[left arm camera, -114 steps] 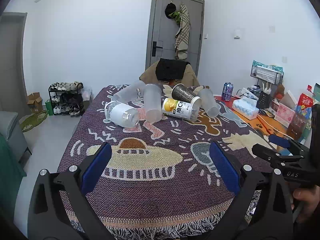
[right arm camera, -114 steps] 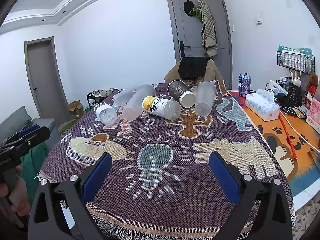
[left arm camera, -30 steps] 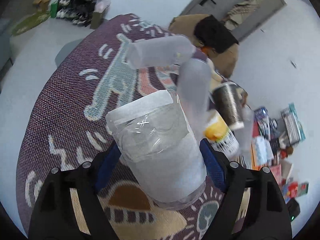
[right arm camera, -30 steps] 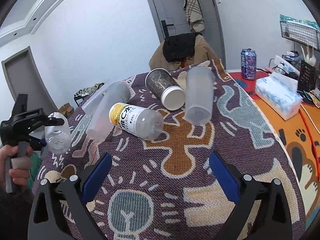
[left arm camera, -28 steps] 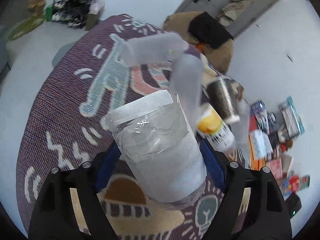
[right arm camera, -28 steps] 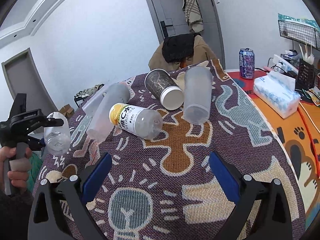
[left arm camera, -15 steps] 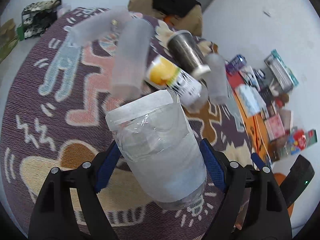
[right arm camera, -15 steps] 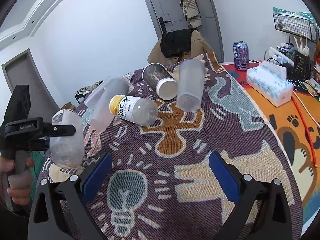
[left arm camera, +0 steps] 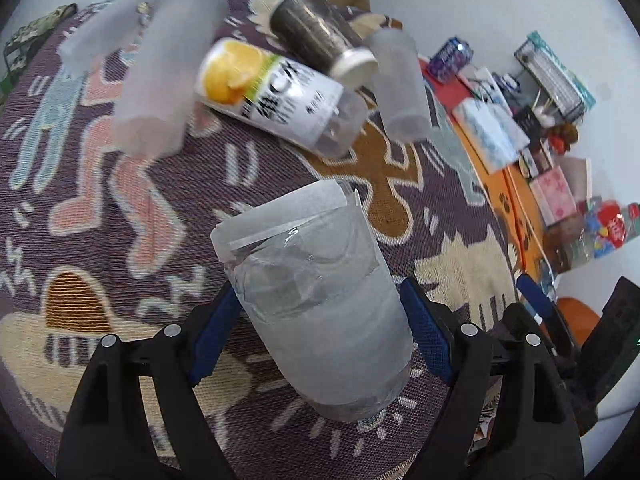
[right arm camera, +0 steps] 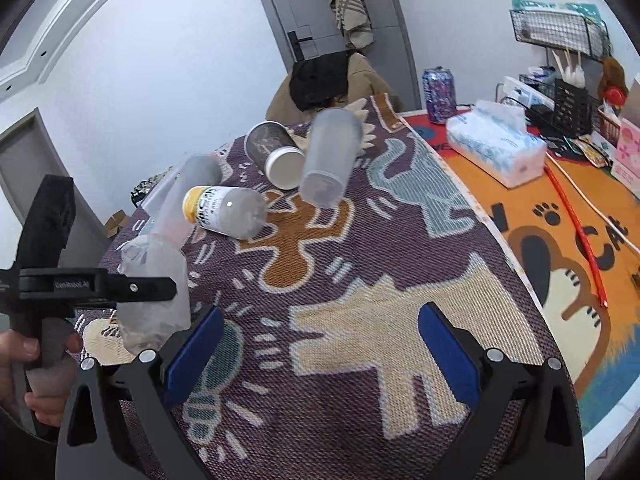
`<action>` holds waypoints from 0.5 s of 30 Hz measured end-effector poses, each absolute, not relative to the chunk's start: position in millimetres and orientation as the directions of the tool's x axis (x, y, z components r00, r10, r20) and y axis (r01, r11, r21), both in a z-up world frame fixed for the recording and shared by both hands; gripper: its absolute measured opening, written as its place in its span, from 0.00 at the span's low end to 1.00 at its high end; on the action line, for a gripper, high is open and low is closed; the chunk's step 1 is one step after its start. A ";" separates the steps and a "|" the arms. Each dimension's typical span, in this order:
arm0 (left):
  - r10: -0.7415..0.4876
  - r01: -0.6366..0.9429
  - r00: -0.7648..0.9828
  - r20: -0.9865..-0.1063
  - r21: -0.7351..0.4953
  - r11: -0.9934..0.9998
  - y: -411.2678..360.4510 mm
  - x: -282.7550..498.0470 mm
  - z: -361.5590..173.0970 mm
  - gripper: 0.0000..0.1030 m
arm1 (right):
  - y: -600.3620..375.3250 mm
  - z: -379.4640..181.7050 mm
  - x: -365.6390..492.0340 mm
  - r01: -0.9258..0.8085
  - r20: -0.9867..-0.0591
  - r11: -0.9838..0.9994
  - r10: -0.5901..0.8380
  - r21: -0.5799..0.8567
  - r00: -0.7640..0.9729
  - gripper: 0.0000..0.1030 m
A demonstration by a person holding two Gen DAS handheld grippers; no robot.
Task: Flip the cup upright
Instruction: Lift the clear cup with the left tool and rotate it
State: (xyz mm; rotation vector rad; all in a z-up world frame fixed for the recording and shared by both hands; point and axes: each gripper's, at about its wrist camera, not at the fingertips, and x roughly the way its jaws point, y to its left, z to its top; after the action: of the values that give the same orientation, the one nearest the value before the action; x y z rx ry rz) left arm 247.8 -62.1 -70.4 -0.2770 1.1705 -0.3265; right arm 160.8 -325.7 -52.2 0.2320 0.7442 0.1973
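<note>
My left gripper (left arm camera: 320, 336) is shut on a clear plastic cup (left arm camera: 320, 304) wrapped with white tape. It holds the cup nearly upright, open end up, just above the patterned cloth (left arm camera: 120, 208). The same cup (right arm camera: 154, 292) and left gripper (right arm camera: 120, 284) show at the left of the right wrist view. My right gripper (right arm camera: 316, 356) is open and empty above the cloth's front part (right arm camera: 360, 288). Other cups lie on their sides further back: a dark paper cup (right arm camera: 274, 152), a frosted cup (right arm camera: 330, 160) and a frosted cup (right arm camera: 184, 196) at the left.
A yellow-labelled bottle (right arm camera: 224, 210) lies on its side among the cups. On the orange mat (right arm camera: 560, 220) to the right are a tissue pack (right arm camera: 496, 144), a purple can (right arm camera: 439, 94) and a wire basket (right arm camera: 560, 28). A chair with a dark coat (right arm camera: 324, 76) stands behind the table.
My left gripper has carried the taped cup rightward and toward the table's middle, lowering it to the cloth. The right gripper has drifted forward and stays open.
</note>
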 end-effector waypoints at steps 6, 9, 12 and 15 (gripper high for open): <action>-0.395 0.107 0.320 -0.861 -0.381 0.918 -73.3 254.3 -83.8 0.80 | -333.5 -56.7 162.5 -0.083 -0.659 0.951 0.269 0.299 0.702 0.93; -0.416 0.103 0.341 -0.843 -0.406 0.908 -66.5 250.7 -78.3 0.87 | -329.8 -56.6 167.7 -0.100 -0.660 0.939 0.304 0.329 0.687 0.93; -0.427 0.096 0.365 -0.827 -0.423 0.901 -56.8 247.1 -71.0 0.92 | -319.7 -53.7 173.5 -0.130 -0.656 0.929 0.338 0.346 0.675 0.93; -0.440 0.091 0.397 -0.805 -0.443 0.892 -43.9 240.1 -62.1 0.93 | -308.0 -49.3 178.2 -0.168 -0.652 0.916 0.380 0.365 0.656 0.93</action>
State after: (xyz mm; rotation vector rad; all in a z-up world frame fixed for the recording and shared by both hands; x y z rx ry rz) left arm 240.1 -43.9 -62.1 -0.3543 1.1175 -0.3458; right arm 178.2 -308.0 -49.3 0.2844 0.7989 0.3154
